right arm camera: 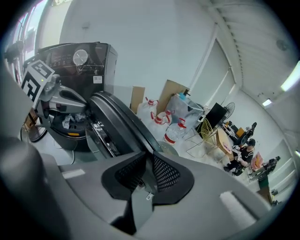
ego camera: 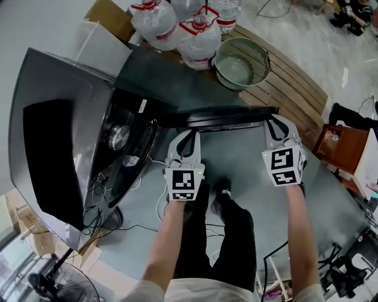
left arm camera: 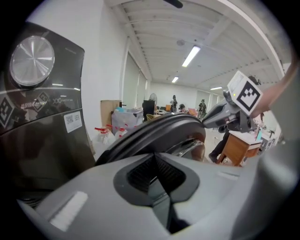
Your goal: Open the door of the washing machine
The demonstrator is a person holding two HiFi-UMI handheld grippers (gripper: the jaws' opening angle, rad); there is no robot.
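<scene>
- Slatted wooden platform (ego camera: 298,88): lies on the grey floor (ego camera: 248,159), running towards the floor's far right corner in the head view.
- Basket (ego camera: 242,62): round, pale green, perforated; stands upright on the platform near its left end.
- Water bottles (ego camera: 177,26): several large clear bottles with red caps and handles, touching one another, just beside the basket at the platform's left end.
- Cardboard box (ego camera: 109,16): brown, beside the bottles on their left.
- Wooden stool (ego camera: 342,146): on the floor at its right edge.
- Floor fan (ego camera: 56,283): at the floor's near left corner.
- Cables (ego camera: 139,226): loose on the floor.
- Ceiling light strips (left arm camera: 191,55): lit.
- Persons (left arm camera: 174,102): far background, details too small to tell.
</scene>
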